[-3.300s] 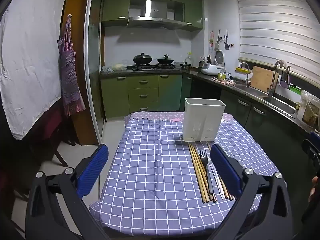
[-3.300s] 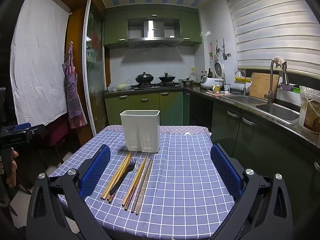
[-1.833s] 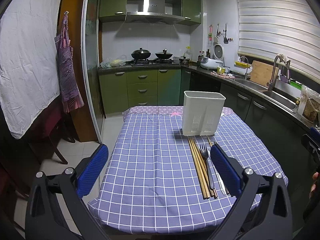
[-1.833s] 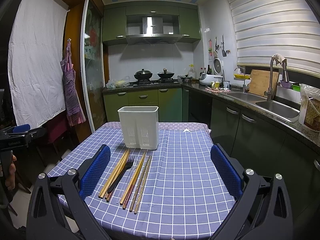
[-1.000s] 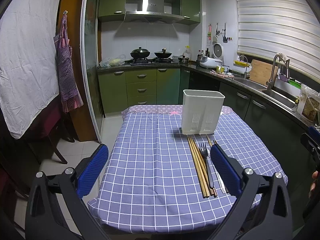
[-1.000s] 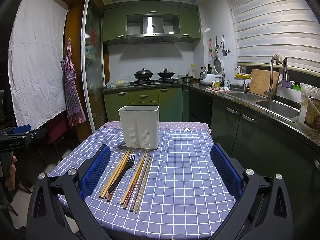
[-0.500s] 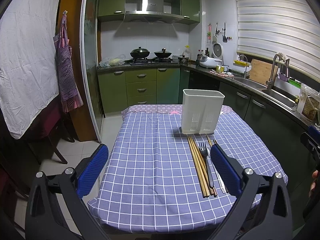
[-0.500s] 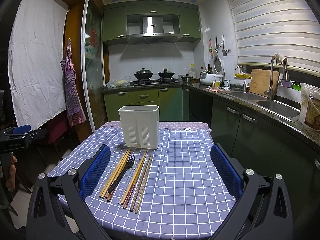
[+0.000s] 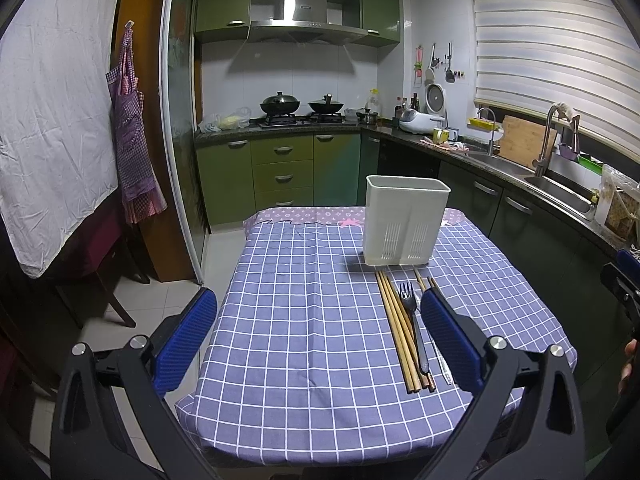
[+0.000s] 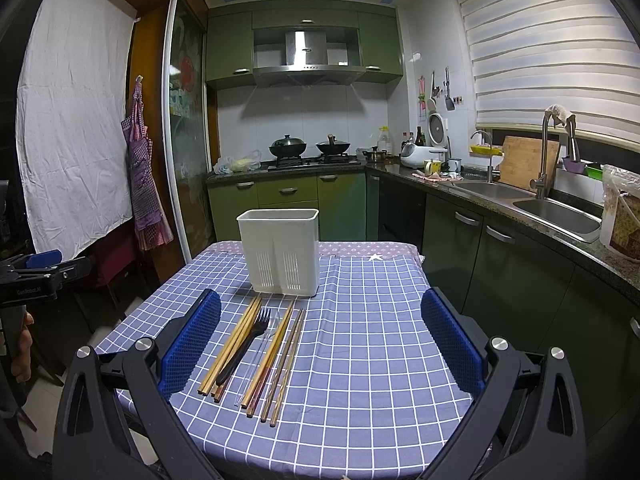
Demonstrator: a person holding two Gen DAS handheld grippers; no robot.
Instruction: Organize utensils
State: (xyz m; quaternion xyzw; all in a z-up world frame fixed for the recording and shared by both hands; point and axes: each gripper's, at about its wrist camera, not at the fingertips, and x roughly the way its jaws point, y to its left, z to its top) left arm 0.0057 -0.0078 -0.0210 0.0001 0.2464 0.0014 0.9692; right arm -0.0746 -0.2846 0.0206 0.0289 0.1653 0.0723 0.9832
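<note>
chopsticks (image 10: 236, 346) | ahead of right hand-held gripper (image 10: 320, 344) | apart

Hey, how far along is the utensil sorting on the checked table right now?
Nothing looks done yet. The chopsticks and the black fork lie flat on the tablecloth, in front of the white holder, with nothing sticking out of its top. Nothing is in hand: the left gripper and the right gripper are both open above the table's near edge. Every utensil is left to put in.
</note>
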